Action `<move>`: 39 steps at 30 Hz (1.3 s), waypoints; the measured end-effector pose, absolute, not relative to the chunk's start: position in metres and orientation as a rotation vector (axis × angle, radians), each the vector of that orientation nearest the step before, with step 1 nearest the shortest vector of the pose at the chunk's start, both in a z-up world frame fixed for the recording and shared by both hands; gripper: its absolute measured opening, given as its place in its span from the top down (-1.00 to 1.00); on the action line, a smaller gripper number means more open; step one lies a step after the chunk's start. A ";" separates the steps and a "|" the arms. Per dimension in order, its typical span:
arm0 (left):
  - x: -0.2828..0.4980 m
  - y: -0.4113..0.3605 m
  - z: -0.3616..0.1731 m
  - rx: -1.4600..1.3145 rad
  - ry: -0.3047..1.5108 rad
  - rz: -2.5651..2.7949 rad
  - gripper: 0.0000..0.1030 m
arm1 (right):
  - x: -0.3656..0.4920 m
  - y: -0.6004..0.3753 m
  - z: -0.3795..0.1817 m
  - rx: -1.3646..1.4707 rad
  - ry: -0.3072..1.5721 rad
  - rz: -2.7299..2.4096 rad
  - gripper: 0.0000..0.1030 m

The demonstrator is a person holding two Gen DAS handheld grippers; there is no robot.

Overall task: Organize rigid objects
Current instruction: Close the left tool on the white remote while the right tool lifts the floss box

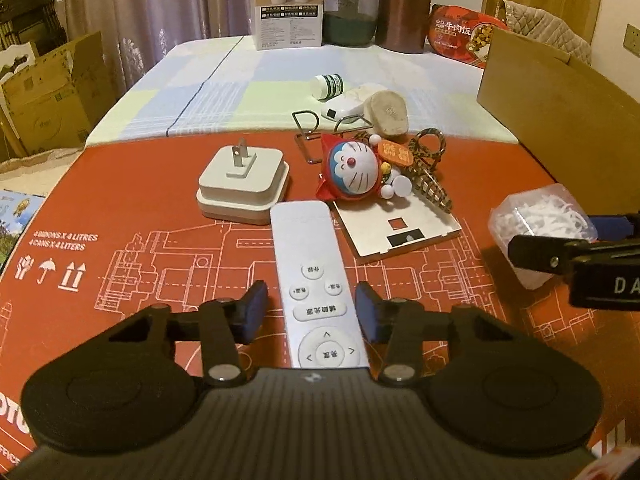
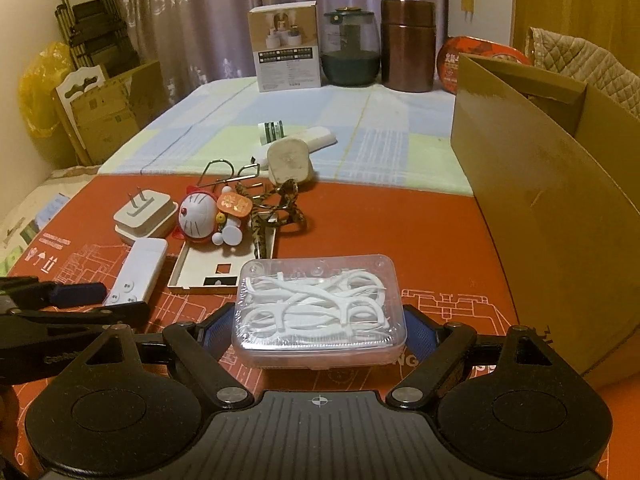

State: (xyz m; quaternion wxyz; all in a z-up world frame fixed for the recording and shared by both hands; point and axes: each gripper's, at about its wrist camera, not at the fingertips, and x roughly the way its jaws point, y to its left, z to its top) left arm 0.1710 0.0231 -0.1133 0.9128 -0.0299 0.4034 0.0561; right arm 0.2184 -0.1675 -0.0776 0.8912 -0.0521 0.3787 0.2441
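the left gripper (image 1: 312, 312) reaches down over a white remote control (image 1: 316, 284) that lies flat on the red printed board (image 1: 120, 200). its blue pads (image 1: 256, 300) stand on either side of the remote's button end, close to its edges but with a sliver of gap on each side, so the jaws are apart and not pressing. just beyond the remote's far end, ahead of the jaws, sits a white plug adapter (image 1: 244, 180) with its prongs up, ahead and to the left. ahead and to the right is a round blue-and-white cat figure (image 1: 354, 170) lying on a flat white plate cover (image 1: 396, 228), with a leopard-print hair clip (image 1: 430, 168) beside it.

the right gripper (image 2: 318, 326) is clamped on a clear plastic box of white floss picks (image 2: 320, 308); each blue pad presses a short side of the box, which sits between the jaws, level, lid up. ahead and to the right of these jaws stands an open cardboard box (image 2: 540, 208). ahead and to the left lie the remote and the other small items. farther ahead, on the pale checked cloth (image 2: 380, 120), lie a small white bottle (image 2: 272, 130) and a beige plug (image 2: 288, 160).
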 end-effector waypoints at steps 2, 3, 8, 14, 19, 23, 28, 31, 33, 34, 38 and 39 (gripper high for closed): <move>0.171 0.023 -0.114 -0.063 0.831 0.122 0.27 | 0.218 -0.168 -0.077 -0.103 0.785 0.508 -0.60; 0.171 0.023 -0.115 -0.066 0.832 0.125 0.31 | 0.218 -0.168 -0.077 -0.102 0.785 0.509 -0.60; 0.172 0.021 -0.117 -0.055 0.837 0.131 0.34 | 0.217 -0.167 -0.077 -0.101 0.787 0.511 -0.60; 0.173 0.018 -0.118 -0.013 0.829 0.136 0.31 | 0.217 -0.164 -0.078 -0.102 0.790 0.517 -0.60; 0.172 0.015 -0.119 0.035 0.813 0.163 0.22 | 0.217 -0.162 -0.079 -0.100 0.793 0.519 -0.60; 0.174 0.018 -0.119 0.002 0.816 0.159 0.28 | 0.217 -0.162 -0.079 -0.100 0.792 0.518 -0.60; 0.171 0.018 -0.118 -0.009 0.812 0.175 0.35 | 0.216 -0.161 -0.078 -0.095 0.784 0.520 -0.60; 0.168 0.018 -0.112 -0.002 0.790 0.178 0.35 | 0.216 -0.162 -0.075 -0.090 0.773 0.520 -0.60; 0.168 0.018 -0.106 -0.007 0.779 0.170 0.35 | 0.215 -0.162 -0.073 -0.087 0.761 0.520 -0.60; 0.167 0.017 -0.103 -0.008 0.774 0.166 0.35 | 0.215 -0.162 -0.071 -0.086 0.754 0.520 -0.60; 0.166 0.011 -0.086 -0.012 0.747 0.146 0.35 | 0.212 -0.164 -0.061 -0.086 0.722 0.518 -0.60; 0.166 0.009 -0.079 -0.019 0.738 0.135 0.35 | 0.211 -0.165 -0.058 -0.087 0.710 0.516 -0.60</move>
